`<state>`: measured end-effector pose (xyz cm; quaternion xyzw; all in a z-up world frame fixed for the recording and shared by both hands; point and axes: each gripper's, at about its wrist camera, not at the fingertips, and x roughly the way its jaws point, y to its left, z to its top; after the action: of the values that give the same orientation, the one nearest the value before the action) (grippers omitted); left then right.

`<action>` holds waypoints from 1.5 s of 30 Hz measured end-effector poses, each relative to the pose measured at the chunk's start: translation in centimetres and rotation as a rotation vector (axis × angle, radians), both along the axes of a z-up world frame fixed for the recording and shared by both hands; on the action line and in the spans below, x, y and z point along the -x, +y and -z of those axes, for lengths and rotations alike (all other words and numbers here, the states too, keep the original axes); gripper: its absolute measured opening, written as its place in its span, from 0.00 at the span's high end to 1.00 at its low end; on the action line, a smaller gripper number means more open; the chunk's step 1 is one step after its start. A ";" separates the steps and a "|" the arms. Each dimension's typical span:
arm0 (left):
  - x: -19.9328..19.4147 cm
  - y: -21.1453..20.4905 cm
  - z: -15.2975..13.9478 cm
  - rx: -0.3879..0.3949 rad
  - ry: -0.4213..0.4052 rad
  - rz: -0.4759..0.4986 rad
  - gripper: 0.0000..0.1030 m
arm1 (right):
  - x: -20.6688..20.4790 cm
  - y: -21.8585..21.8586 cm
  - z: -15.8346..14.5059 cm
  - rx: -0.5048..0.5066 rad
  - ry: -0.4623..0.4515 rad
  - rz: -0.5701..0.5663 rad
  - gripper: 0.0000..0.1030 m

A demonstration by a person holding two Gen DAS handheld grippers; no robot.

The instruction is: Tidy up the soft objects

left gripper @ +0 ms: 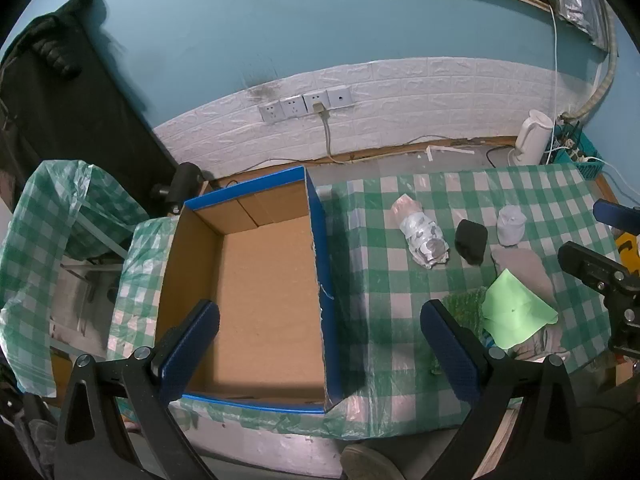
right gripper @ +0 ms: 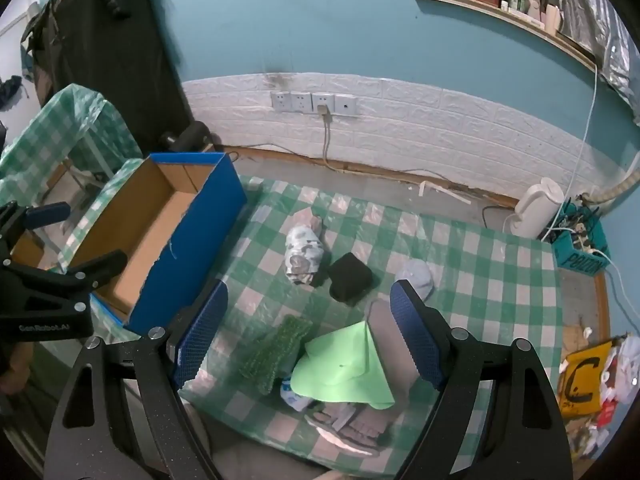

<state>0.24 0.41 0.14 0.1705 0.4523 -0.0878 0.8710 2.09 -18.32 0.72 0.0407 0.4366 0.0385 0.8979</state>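
Nearest the right wrist camera, a pile of soft things is seen at the near edge of the table (right gripper: 500, 264): a grey sock (right gripper: 352, 428) lies lowest, a light green cloth (right gripper: 344, 368) is draped over it, and a dark green knit (right gripper: 276, 350) lies just beside that on the left. The right gripper (right gripper: 308, 332) is held above this pile with its jaws spread wide; nothing is held and nothing is touched. The step in hand is judged to be the first pick, since the box (left gripper: 256, 280) is seen bare inside. The pick is best made on the green cloth, as the topmost piece: the jaws should be lowered over a raised fold and closed on that fold alone, so that the sock beneath is not dragged along. The cloth should then be lifted clear of the box's blue wall before it is let go. Farther off, a patterned roll (right gripper: 302, 256), a black bundle (right gripper: 350, 278) and a pale bundle (right gripper: 418, 276) lie apart on the checked cover. The left gripper (left gripper: 320, 344) is held over the near side of the box, jaws wide and bare, one finger above the cardboard floor and the other outside the wall.
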 end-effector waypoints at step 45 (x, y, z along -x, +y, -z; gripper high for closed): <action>0.1 0.0 0.3 -0.011 0.006 -0.001 0.01 | -0.5 -0.1 -0.3 0.007 0.009 -0.001 0.20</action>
<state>0.10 0.38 -0.19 0.1747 0.4555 -0.0852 0.8688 2.59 -18.39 1.02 0.0373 0.4410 0.0373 0.8959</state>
